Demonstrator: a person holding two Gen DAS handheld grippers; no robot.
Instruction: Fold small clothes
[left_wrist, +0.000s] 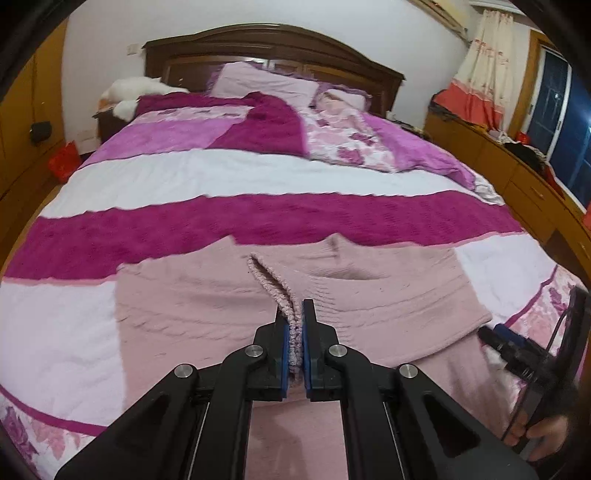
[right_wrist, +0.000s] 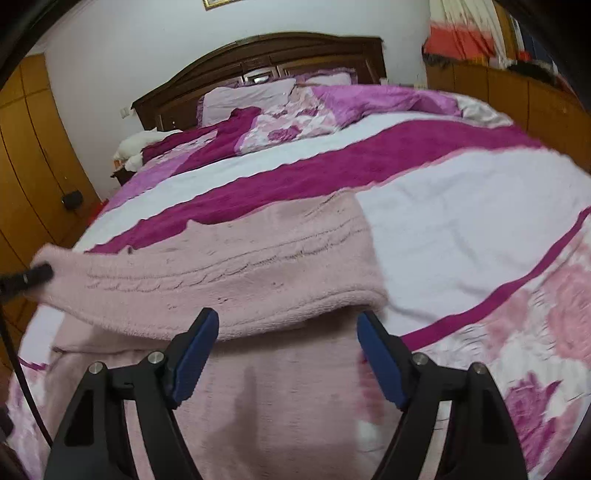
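Observation:
A pale pink knitted sweater (left_wrist: 369, 295) lies spread on the bed, partly folded over itself. My left gripper (left_wrist: 294, 314) is shut on a knitted edge of the sweater (left_wrist: 293, 332), pinched between its blue pads. My right gripper (right_wrist: 288, 325) is open, its fingers just short of the folded-over edge of the sweater (right_wrist: 240, 273), holding nothing. The right gripper also shows at the right edge of the left wrist view (left_wrist: 487, 334). The left gripper's tip shows at the far left of the right wrist view (right_wrist: 37, 275), on the sweater's raised corner.
The bed cover (left_wrist: 258, 221) has magenta, white and floral stripes. Pillows (left_wrist: 266, 83) and a rumpled quilt (left_wrist: 351, 144) lie near the wooden headboard (left_wrist: 273, 40). Wooden cabinets (left_wrist: 517, 173) run along the right side, wardrobes (right_wrist: 29, 147) along the left.

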